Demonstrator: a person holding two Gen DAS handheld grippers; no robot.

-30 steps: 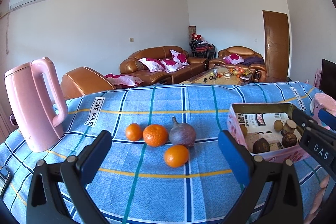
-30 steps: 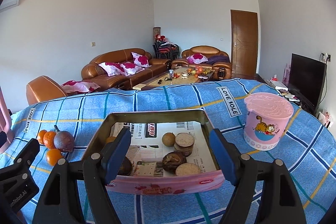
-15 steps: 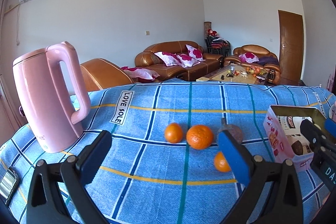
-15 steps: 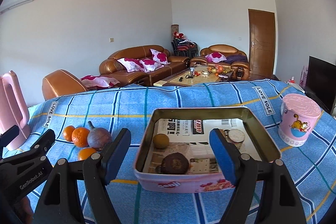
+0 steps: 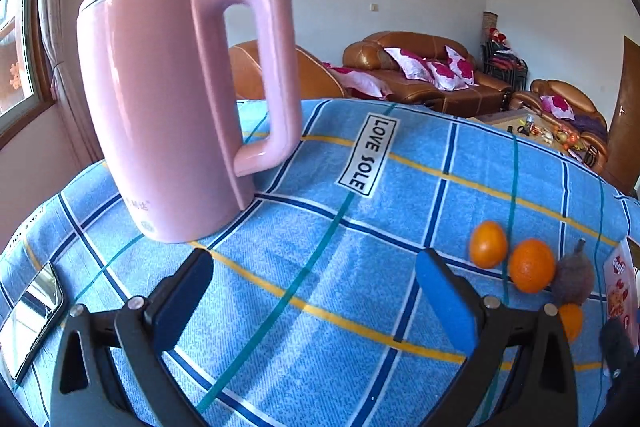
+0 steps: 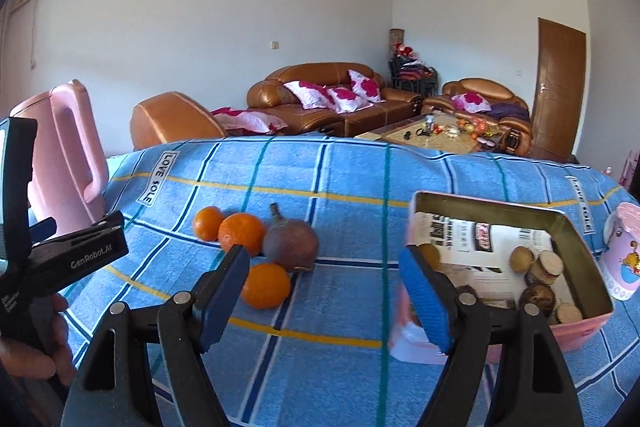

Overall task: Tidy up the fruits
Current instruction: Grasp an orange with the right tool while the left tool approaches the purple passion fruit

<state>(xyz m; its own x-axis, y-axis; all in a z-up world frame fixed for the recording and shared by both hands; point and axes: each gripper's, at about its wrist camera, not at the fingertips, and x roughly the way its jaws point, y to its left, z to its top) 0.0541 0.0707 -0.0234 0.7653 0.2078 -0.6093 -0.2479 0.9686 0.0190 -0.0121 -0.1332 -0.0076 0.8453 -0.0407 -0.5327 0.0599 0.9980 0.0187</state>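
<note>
Tabletop [image 6: 328,355] covered in blue towelling cloth checked with navy, teal and yellow lines, bearing "LOVE SOLE" labels. Far left: black phone with glossy screen [image 5: 30,319], lying flat at the cloth's edge. Next: tall pink plastic kettle with loop handle [image 5: 180,99], upright, handle facing right. Left gripper [image 5: 314,301], black frame with blue-padded fingers, stood wide apart over bare cloth with nothing between them, right of the kettle's base. Fruit cluster, centre: small orange mandarin [image 6: 207,223] touching larger orange mandarin [image 6: 241,233]; dull purple-brown round fruit with stalk [image 6: 291,246] just beside the latter on its right; third orange mandarin [image 6: 266,285] in front, touching the purple fruit's lower edge. All four lay on the cloth, outside the tin. Right gripper [image 6: 324,291], same build, fingers spread apart and empty; its left finger [image 6: 222,291] overlapped the front mandarin in view, contact not determinable. Right: rectangular pink tin box with gold interior [image 6: 576,227], lined with printed paper, holding several brown round fruits and cut pieces at its right side. Far right: pink lidded cartoon-cat cup [image 6: 622,251], upright, just beside the tin.
</note>
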